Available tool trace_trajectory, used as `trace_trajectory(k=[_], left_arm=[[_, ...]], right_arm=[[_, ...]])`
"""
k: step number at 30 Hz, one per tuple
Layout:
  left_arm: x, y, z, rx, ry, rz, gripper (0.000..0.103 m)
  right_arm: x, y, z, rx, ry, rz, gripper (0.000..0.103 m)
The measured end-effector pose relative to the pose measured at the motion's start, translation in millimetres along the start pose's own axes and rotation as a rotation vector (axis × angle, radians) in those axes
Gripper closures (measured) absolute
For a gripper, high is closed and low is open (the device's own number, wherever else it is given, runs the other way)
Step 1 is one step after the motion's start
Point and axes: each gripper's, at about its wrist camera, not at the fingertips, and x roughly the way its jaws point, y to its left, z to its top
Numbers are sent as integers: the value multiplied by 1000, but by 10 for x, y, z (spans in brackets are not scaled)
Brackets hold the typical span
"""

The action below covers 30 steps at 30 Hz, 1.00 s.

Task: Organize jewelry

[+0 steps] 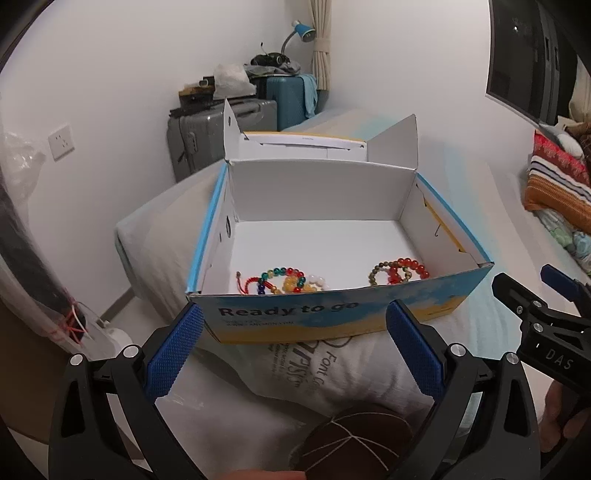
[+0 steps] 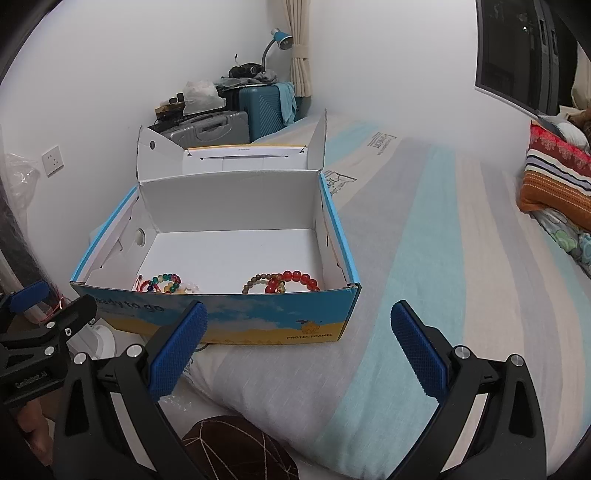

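Observation:
An open blue and yellow cardboard box point(image 1: 332, 314) point(image 2: 258, 317) stands on the bed, lid flipped back. Inside at its front lie a multicoloured bead bracelet cluster point(image 1: 284, 281) point(image 2: 166, 283) on the left and a red and brown bead bracelet cluster point(image 1: 400, 271) point(image 2: 284, 282) on the right. My left gripper point(image 1: 295, 347) is open and empty, just in front of the box. My right gripper point(image 2: 299, 347) is open and empty, in front of the box's right half. Each gripper shows at the edge of the other's view.
The striped bed sheet point(image 2: 443, 258) stretches to the right. A brown pouch point(image 1: 354, 439) point(image 2: 236, 450) lies close below the grippers. Suitcases point(image 1: 221, 125) and a blue lamp point(image 1: 301, 31) stand behind by the wall. Folded blankets point(image 2: 557, 181) sit at far right.

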Motion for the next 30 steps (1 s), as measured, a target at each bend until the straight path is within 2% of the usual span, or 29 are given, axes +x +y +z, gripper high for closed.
trace_trajectory(k=[4, 12, 26, 30], left_arm=[[9, -15, -5, -5, 8, -17, 6], [-1, -9, -14, -7, -12, 7, 6], [6, -7, -8, -23, 4, -29, 6], [4, -7, -18, -20, -1, -16, 6]], right_arm=[[9, 11, -3, -1, 3, 3, 7], [27, 24, -14, -2, 9, 5, 7], [34, 34, -24, -4, 14, 8, 7], [36, 39, -31, -4, 15, 8, 7]])
